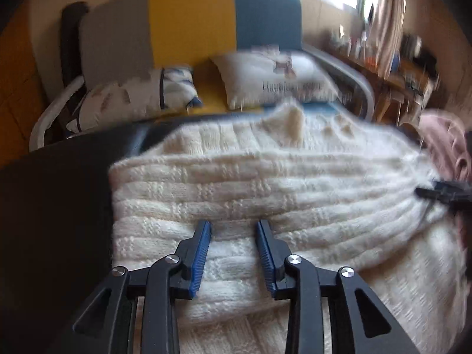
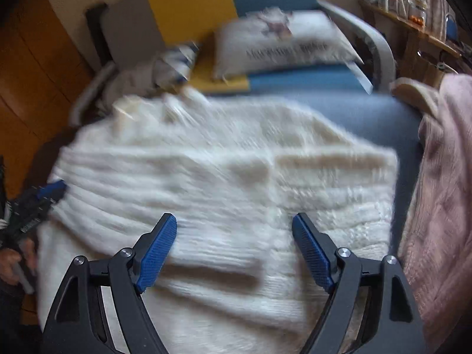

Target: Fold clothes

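A cream cable-knit sweater (image 1: 265, 177) lies spread and partly folded over a blue seat (image 2: 354, 112). My left gripper (image 1: 233, 224) hovers over the sweater's near left part with its blue pads a short way apart and nothing pinched between them. My right gripper (image 2: 234, 218) stands wide open above the sweater (image 2: 206, 162), near its right half. The left view's right edge shows the right gripper's fingers (image 1: 442, 193) at the sweater's side. The right view's left edge shows the left gripper's pads (image 2: 51, 190). Both views are blurred by motion.
A pink garment (image 2: 442, 191) lies heaped just right of the sweater. Two pillows (image 1: 280, 79) rest against grey, yellow and blue back cushions (image 1: 191, 20). A dark surface (image 1: 59, 191) borders the sweater's left. A cluttered wooden shelf (image 2: 413, 23) stands far right.
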The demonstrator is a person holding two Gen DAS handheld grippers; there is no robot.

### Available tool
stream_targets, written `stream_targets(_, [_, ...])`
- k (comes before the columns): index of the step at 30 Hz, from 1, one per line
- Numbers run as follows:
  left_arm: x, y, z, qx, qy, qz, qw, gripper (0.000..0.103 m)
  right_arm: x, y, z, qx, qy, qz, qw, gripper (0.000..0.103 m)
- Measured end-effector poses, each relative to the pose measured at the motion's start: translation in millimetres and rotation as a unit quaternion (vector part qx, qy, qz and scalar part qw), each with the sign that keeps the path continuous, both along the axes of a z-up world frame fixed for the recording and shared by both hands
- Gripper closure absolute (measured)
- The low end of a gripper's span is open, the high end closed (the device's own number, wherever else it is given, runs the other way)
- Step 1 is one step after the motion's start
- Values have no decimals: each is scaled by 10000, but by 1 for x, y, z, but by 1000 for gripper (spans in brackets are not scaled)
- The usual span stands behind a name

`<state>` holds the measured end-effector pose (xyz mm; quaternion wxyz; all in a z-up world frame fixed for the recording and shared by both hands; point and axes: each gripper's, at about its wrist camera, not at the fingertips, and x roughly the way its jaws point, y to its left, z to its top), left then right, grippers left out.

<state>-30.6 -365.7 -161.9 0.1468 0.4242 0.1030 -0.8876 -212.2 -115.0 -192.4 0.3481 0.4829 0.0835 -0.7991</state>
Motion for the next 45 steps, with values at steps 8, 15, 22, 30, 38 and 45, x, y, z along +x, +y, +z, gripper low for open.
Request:
stream_targets(8, [-22,10,33,-195,525,-447,9974,70,18,-30,46,-606,408,696,9949,19])
stream_targets(15, [-64,10,1,-387,-22,-490,9980,69,4,-79,0,-3,234,990,9948,19])
stream_targets(22, [-77,6,31,0,624,-764,9951,70,3,-85,32,-230,583,999,9930,19])
stream_targets(30, [-129,-10,0,-858,-293,-167,9957,70,-46,-105,24,515,1198,301,9910,19])
stream_targets(38, [-130,-16,-17,-699,-259,-175,9971,69,-78,-121,-5,765,1023,48,9918,16])
stream_targets(45, [-109,-23,11,-50,539,-80,9985,73,-63,-116,16,824,1426,118,9863,16])
